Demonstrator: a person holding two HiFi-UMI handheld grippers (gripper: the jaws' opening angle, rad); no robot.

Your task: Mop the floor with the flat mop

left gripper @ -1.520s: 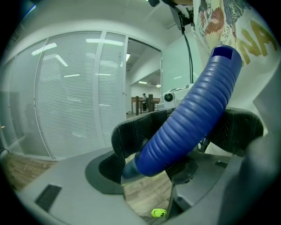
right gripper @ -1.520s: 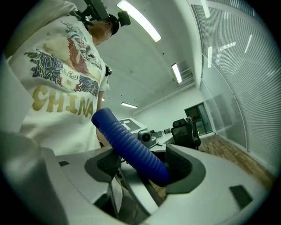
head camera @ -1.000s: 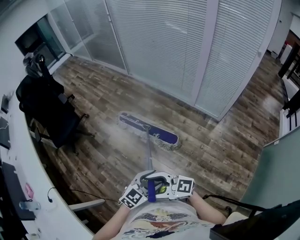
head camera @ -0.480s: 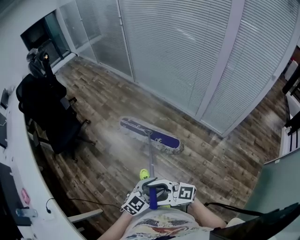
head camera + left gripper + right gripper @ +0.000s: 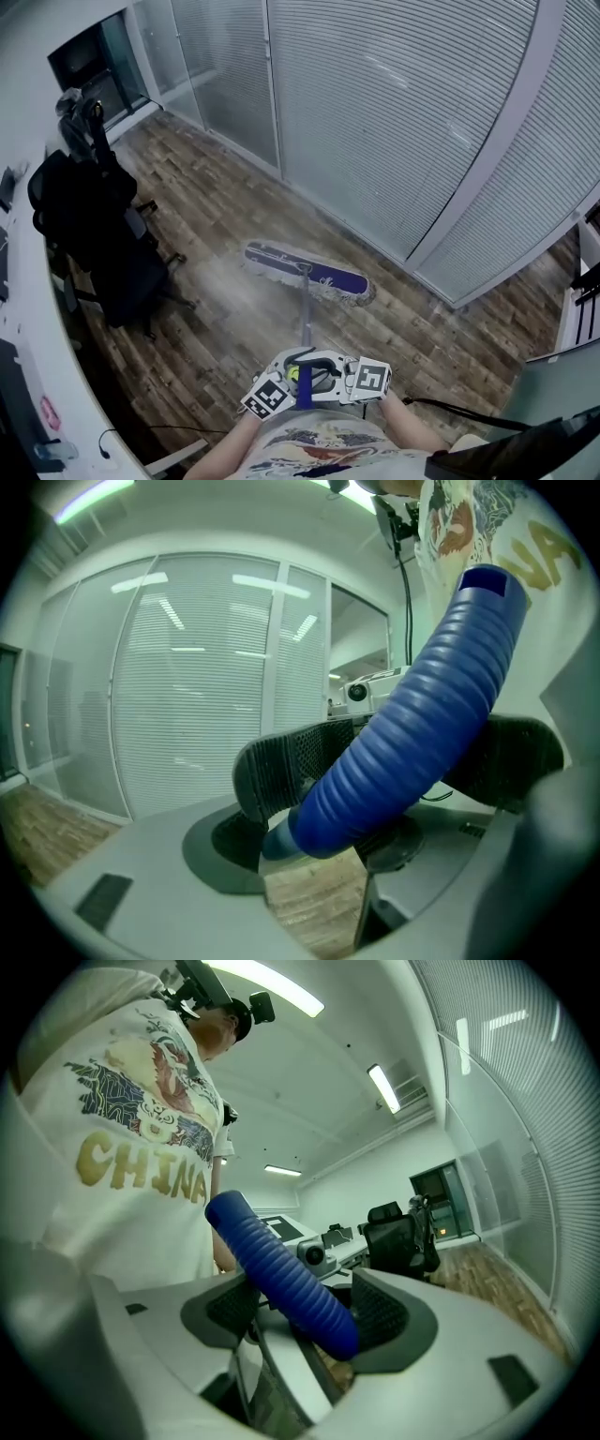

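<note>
The flat mop's blue head (image 5: 307, 272) with a pale fringe lies on the wooden floor (image 5: 225, 309) ahead of me, its grey pole (image 5: 305, 321) running back to my hands. Both grippers meet at the pole's ribbed blue grip (image 5: 303, 389). My left gripper (image 5: 281, 380) is shut on that grip (image 5: 412, 724), which crosses its view between the black pads (image 5: 272, 771). My right gripper (image 5: 342, 375) is shut on the same grip (image 5: 281, 1274), clamped between its dark pads (image 5: 380, 1312).
A black office chair (image 5: 103, 234) with a bag on it stands left of the mop. A curved white desk (image 5: 28, 375) runs along the left edge. Glass partitions with white blinds (image 5: 394, 122) close off the far side. A black cable (image 5: 459, 408) lies at the right.
The view has turned, so the glass wall has slid rightward in the picture. The mop head has shifted slightly right and farther from the chair. Both grippers keep hold of the blue grip.
</note>
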